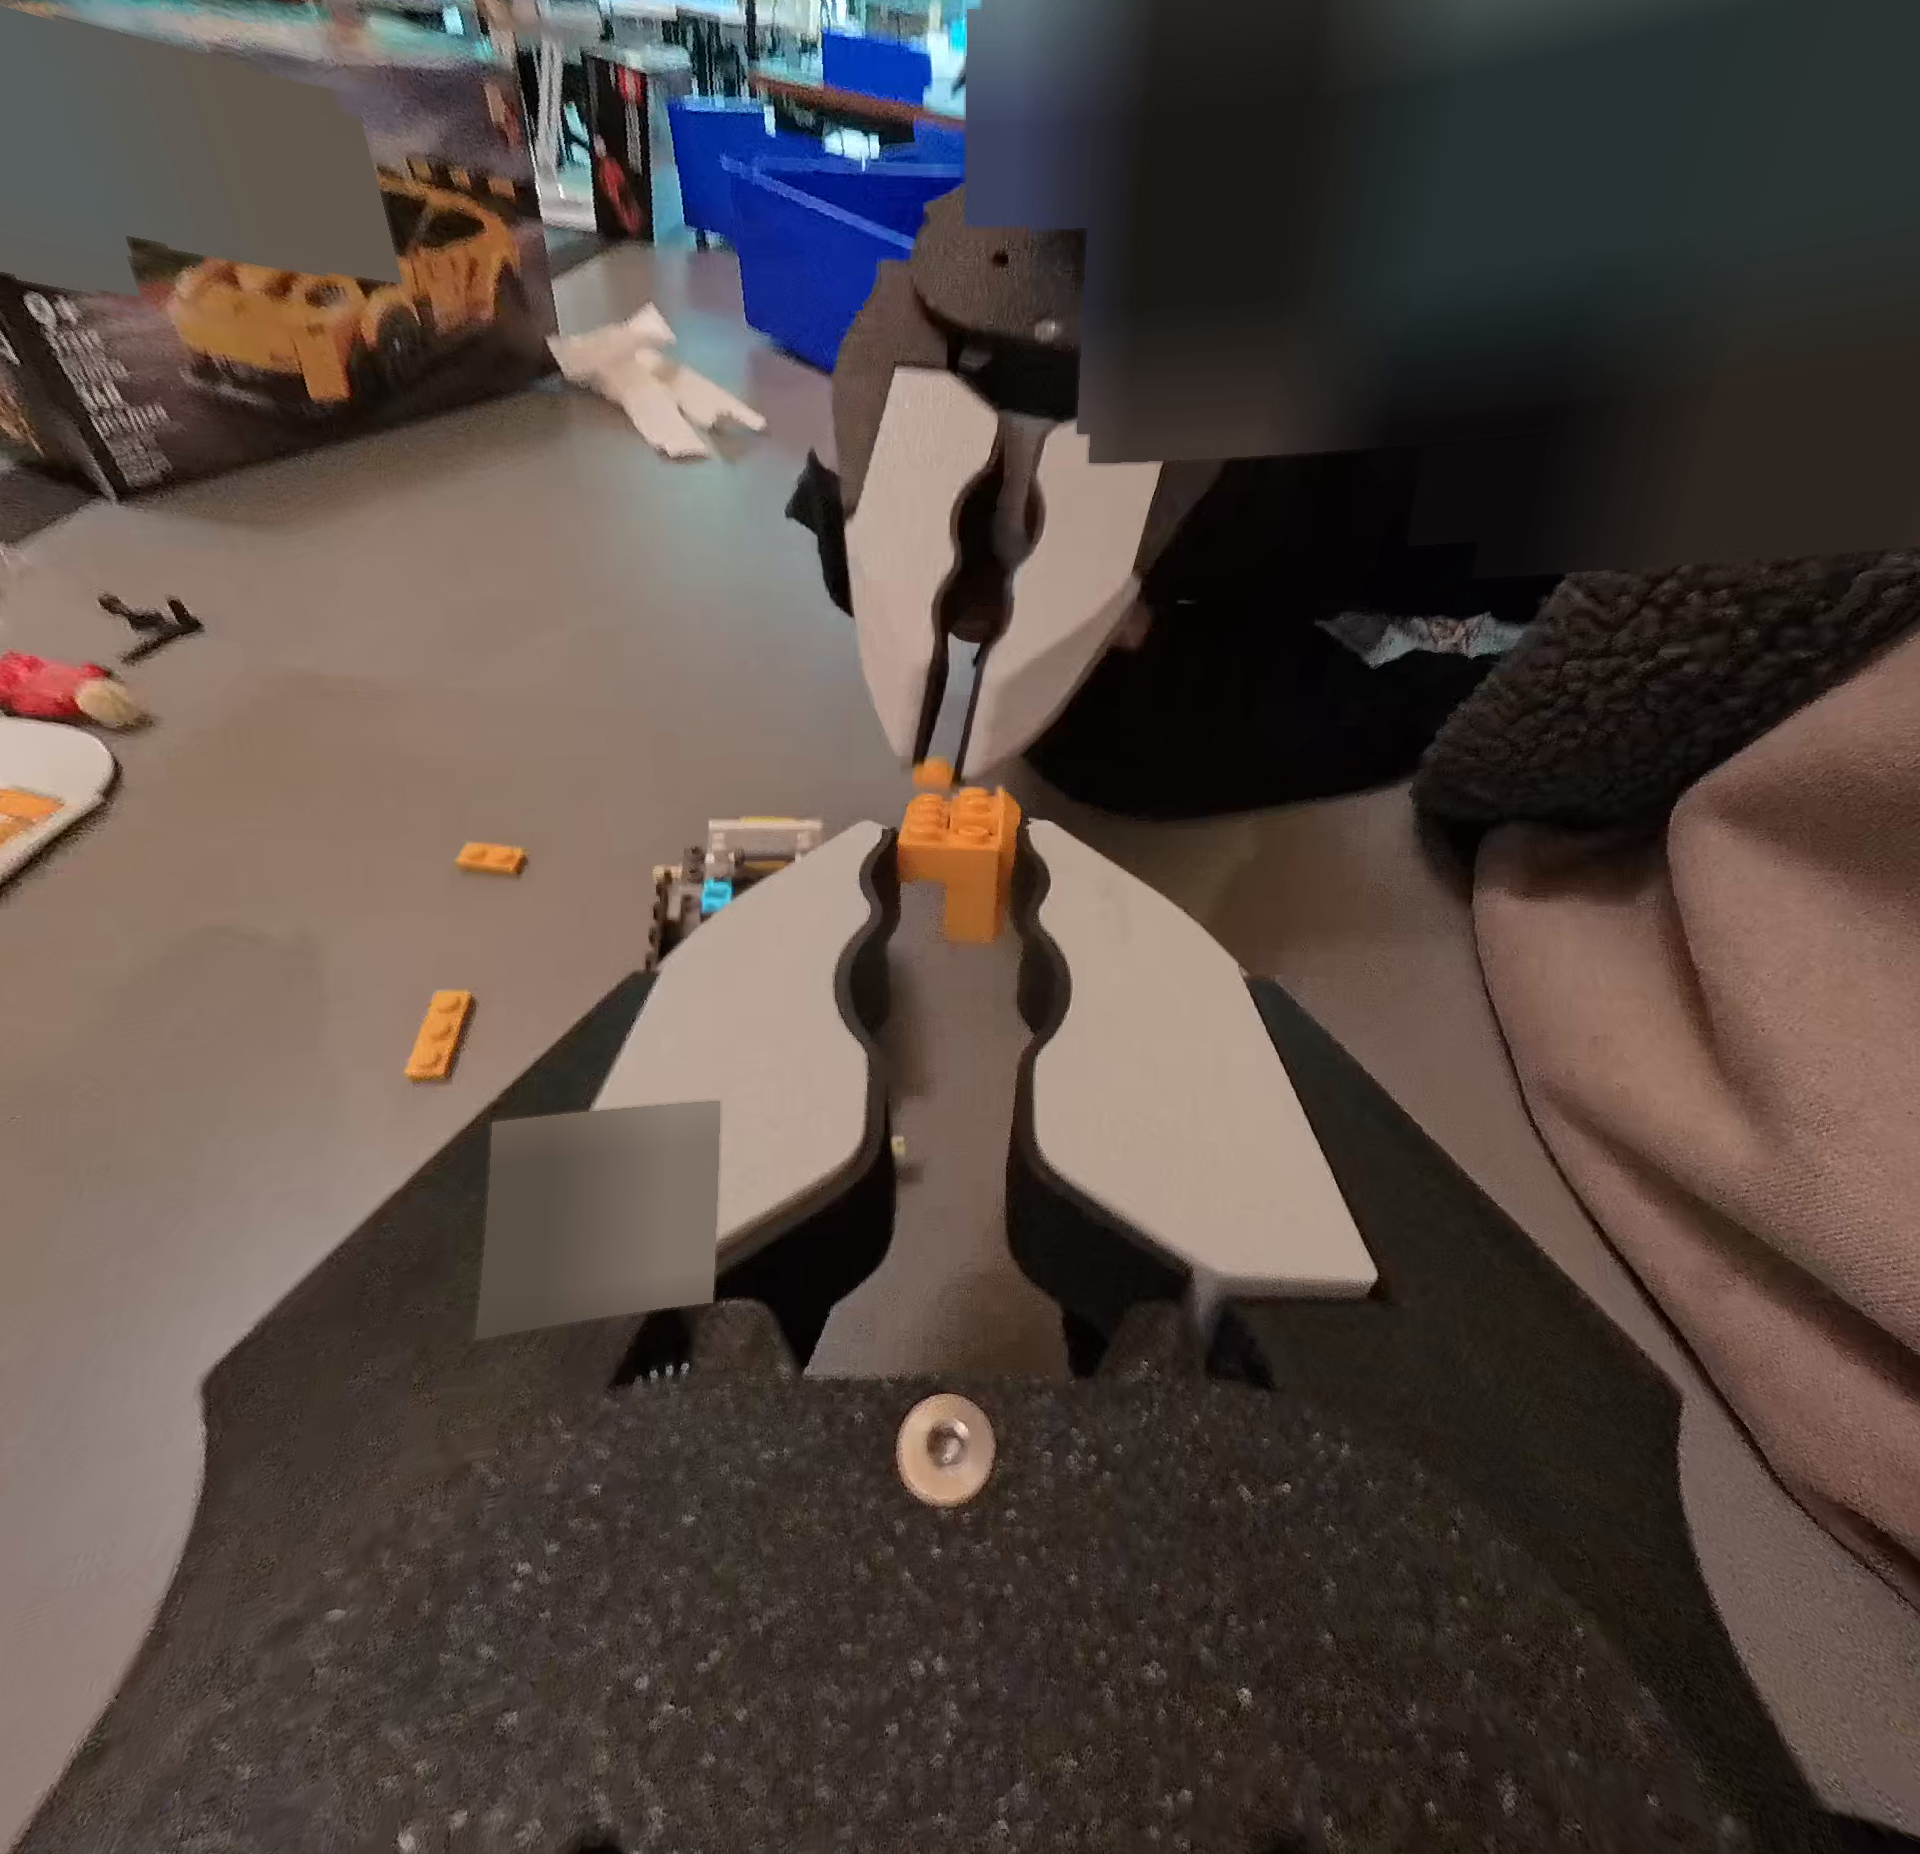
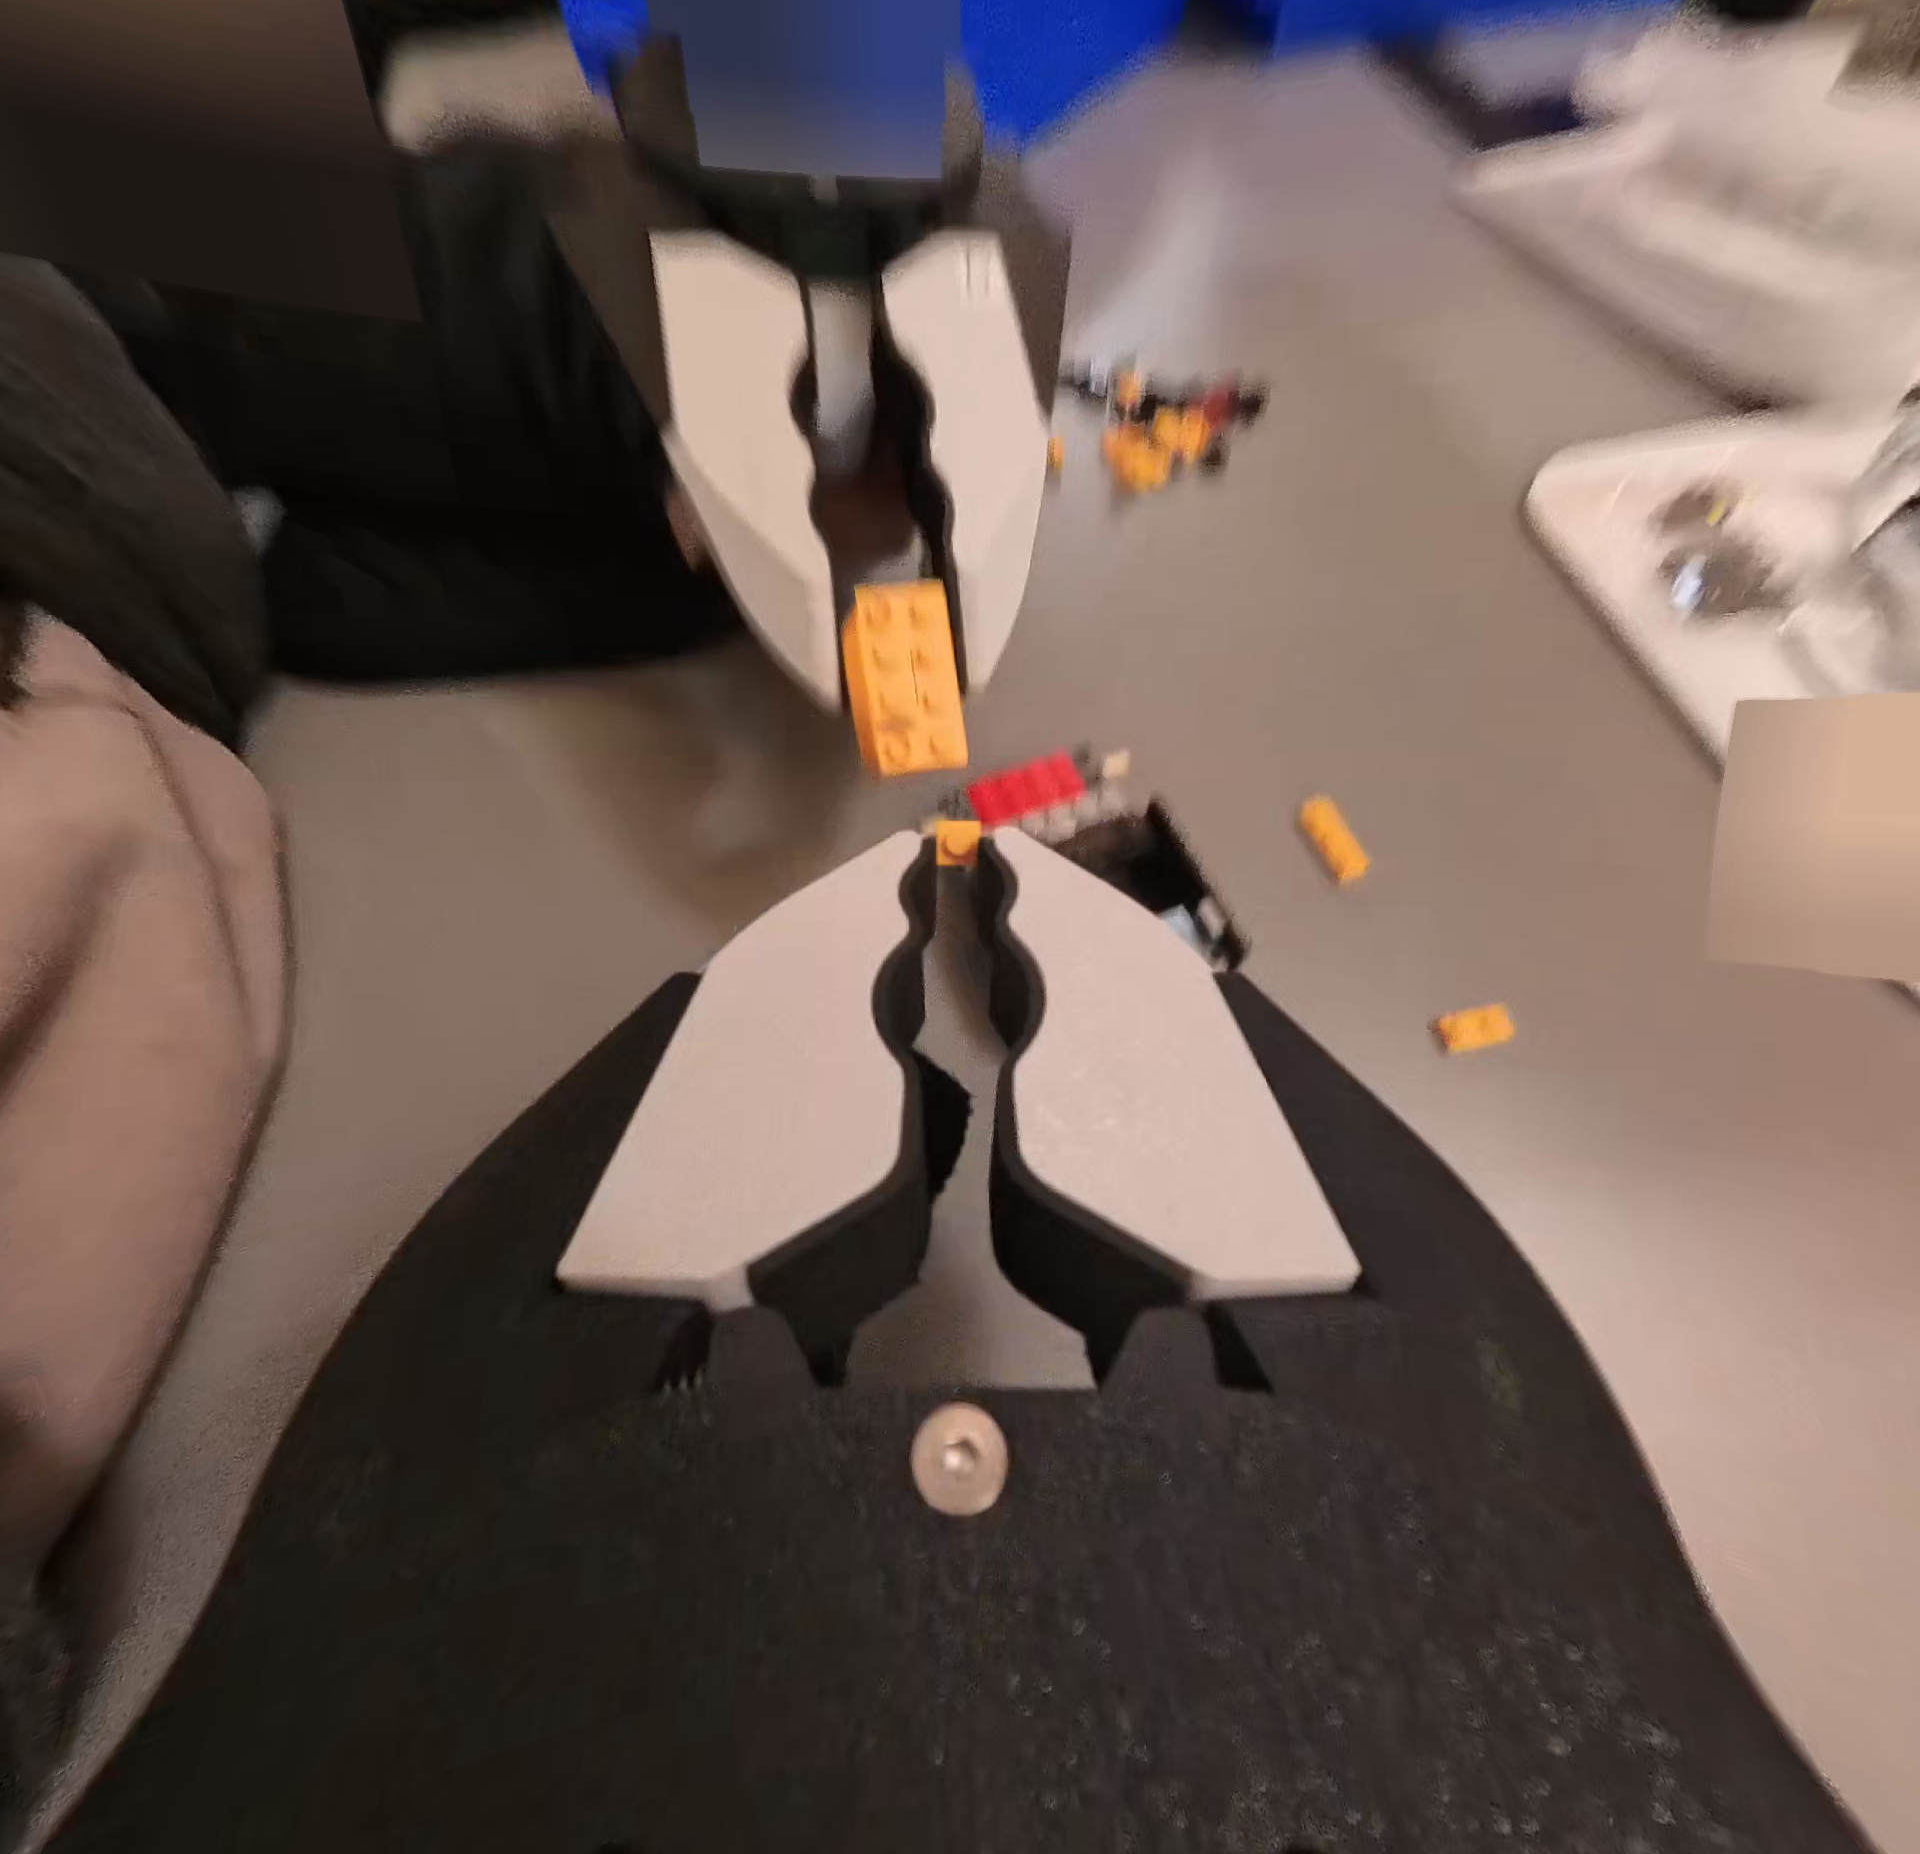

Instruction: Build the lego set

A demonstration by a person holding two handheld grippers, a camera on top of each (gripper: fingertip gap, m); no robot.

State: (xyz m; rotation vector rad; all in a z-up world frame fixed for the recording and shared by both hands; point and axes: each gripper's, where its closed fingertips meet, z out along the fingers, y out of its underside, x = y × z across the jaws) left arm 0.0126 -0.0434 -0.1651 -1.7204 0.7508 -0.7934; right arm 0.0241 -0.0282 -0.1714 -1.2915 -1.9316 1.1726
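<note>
Left wrist view, nearest first: the left gripper (image 1: pixel 954 848) has its grey fingers clamped on an orange brick (image 1: pixel 958 848), studs up, held at the very fingertips above the grey table (image 1: pixel 364 1233). Just beyond and above it, the right gripper (image 1: pixel 938 765) points down with a tiny orange piece (image 1: pixel 933 771) pinched at its tips, hanging just over the brick's studs but not clearly touching. The right wrist view, which is blurred, agrees: its own fingers are closed on the small piece, and the brick sits between the far gripper's fingers. Beside the left fingers lies a partly built grey and black model (image 1: pixel 727 869), with red bricks showing in the other view. Two orange plates (image 1: pixel 442 1033) lie loose to the left. Farther back stand a set box (image 1: pixel 281 350) picturing a yellow car and crumpled white bags (image 1: pixel 655 381). My judgement: the build is early, with most parts unattached.
</note>
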